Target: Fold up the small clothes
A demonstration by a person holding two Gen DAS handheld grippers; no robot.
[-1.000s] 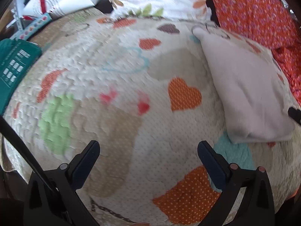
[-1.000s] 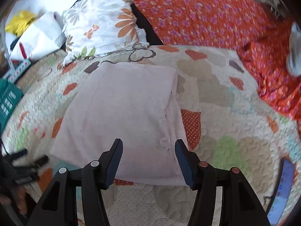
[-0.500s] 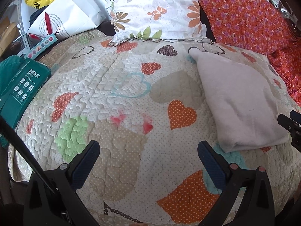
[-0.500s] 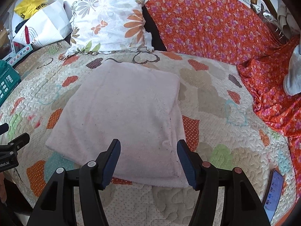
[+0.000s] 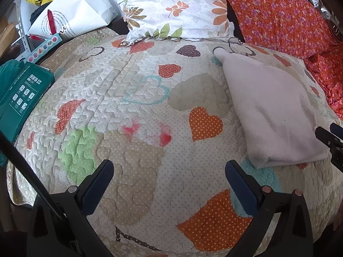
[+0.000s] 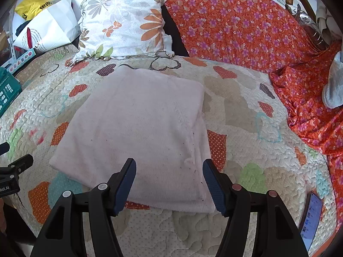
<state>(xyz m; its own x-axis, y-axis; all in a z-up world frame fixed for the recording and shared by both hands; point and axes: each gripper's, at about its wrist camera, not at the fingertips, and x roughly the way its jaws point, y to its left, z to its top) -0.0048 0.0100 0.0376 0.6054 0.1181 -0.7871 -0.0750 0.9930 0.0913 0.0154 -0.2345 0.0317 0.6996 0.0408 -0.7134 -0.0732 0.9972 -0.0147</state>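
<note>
A pale pink cloth (image 6: pixel 139 128) lies folded flat into a rectangle on the heart-patterned quilt (image 6: pixel 246 111). It also shows at the right in the left wrist view (image 5: pixel 272 111). My right gripper (image 6: pixel 169 169) is open and empty, above the cloth's near edge, not touching it. My left gripper (image 5: pixel 169 171) is open and empty over bare quilt (image 5: pixel 128 107), to the left of the cloth. The right gripper's tip (image 5: pixel 328 138) shows at the right edge of the left wrist view. The left gripper (image 6: pixel 15 171) shows at the left edge of the right wrist view.
A floral pillow (image 6: pixel 124 21) and orange flowered fabric (image 6: pixel 246 25) lie behind the quilt. A white paper bag (image 5: pixel 70 17) and a green box (image 5: pixel 19 94) sit at the left. A phone (image 6: pixel 310 218) lies at the quilt's right front corner. A grey cloth (image 6: pixel 334 85) lies far right.
Both grippers have pulled back and up from the quilt, so more of the bed shows. The right gripper's jaws have opened slightly wider. The cloth has not moved.
</note>
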